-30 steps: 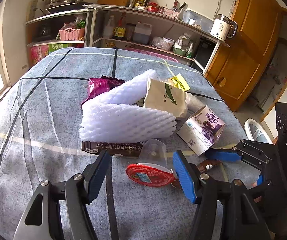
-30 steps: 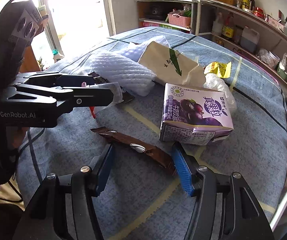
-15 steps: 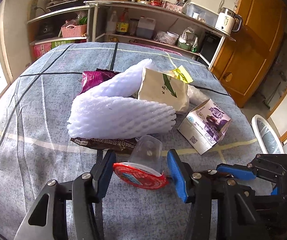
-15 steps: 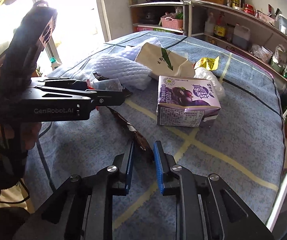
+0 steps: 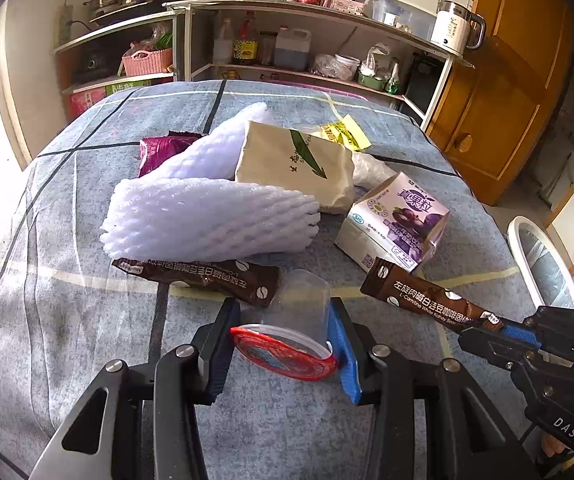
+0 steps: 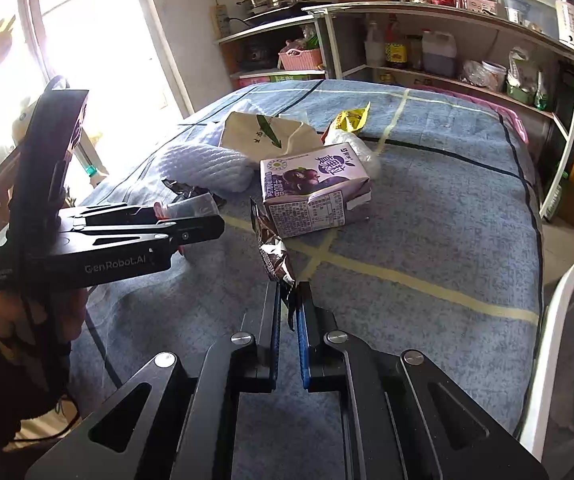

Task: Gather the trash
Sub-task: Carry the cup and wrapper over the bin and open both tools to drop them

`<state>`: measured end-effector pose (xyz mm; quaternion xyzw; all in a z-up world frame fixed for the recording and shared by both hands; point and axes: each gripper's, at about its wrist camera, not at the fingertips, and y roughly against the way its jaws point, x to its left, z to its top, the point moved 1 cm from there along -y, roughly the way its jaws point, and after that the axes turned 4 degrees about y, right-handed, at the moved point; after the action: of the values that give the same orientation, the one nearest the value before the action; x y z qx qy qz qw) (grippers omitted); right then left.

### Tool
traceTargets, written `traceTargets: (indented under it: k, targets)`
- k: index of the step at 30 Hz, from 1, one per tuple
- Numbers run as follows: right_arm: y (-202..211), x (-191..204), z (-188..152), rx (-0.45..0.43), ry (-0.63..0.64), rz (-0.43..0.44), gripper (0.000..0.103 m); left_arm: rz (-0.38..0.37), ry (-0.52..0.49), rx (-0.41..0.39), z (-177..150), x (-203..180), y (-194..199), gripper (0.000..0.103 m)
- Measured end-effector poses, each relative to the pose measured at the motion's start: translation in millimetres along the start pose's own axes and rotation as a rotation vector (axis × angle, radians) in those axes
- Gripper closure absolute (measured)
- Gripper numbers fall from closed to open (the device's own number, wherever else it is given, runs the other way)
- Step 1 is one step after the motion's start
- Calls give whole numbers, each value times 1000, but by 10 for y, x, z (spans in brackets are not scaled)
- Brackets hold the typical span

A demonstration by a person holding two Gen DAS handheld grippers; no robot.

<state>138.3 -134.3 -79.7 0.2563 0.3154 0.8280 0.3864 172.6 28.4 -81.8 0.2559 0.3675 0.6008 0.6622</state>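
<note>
My left gripper [image 5: 283, 340] is shut on a clear plastic cup [image 5: 299, 316] with a red peeled lid [image 5: 283, 354], held just above the blue tablecloth [image 5: 67, 320]. My right gripper [image 6: 289, 312] is shut on a brown coffee sachet [image 6: 273, 256], lifted off the cloth; it also shows in the left wrist view [image 5: 427, 296]. A second brown sachet [image 5: 199, 276], white foam netting [image 5: 211, 220], a purple milk carton [image 5: 399, 224], a beige paper bag [image 5: 295, 168], a purple wrapper [image 5: 163, 150] and a yellow packet [image 5: 343, 132] lie on the table.
A white bin rim [image 6: 559, 340] stands beyond the table's right edge, also in the left wrist view [image 5: 539, 264]. Metal shelves [image 5: 307, 40] with bottles, pots and a kettle line the far wall. A wooden door [image 5: 507, 100] is at the right, a bright window [image 6: 67, 40] at the left.
My left gripper closed on the plastic cup. My right gripper closed on the brown sachet and lifted it off the cloth.
</note>
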Motion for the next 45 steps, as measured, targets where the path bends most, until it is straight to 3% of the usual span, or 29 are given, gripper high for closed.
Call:
traceTargets:
  k: [7,15,28,33,37,45]
  targets:
    - [68,-85,-76,-7,-39,14,95,-9,-8,5,-59,-164,8,58]
    - [241,-230,-196,-40,-121,10,95,-85,-8,-1,-128,-342,60,59]
    - [462,-239,-284,-69,-160,-7,96,-137,-43,-54,-170,-478,332,59]
    - [626,-263,-302,-126,-189,14,96,-150,-49,-69,-145,-533,431,59]
    - [800,-292,-263,-166,-198,-15,96,-151,-100,-86,-107,-666,533,59]
    - [1237,-508,-298,-238,-242,-128,96,-234,-204,-113,24,-1154,660,59]
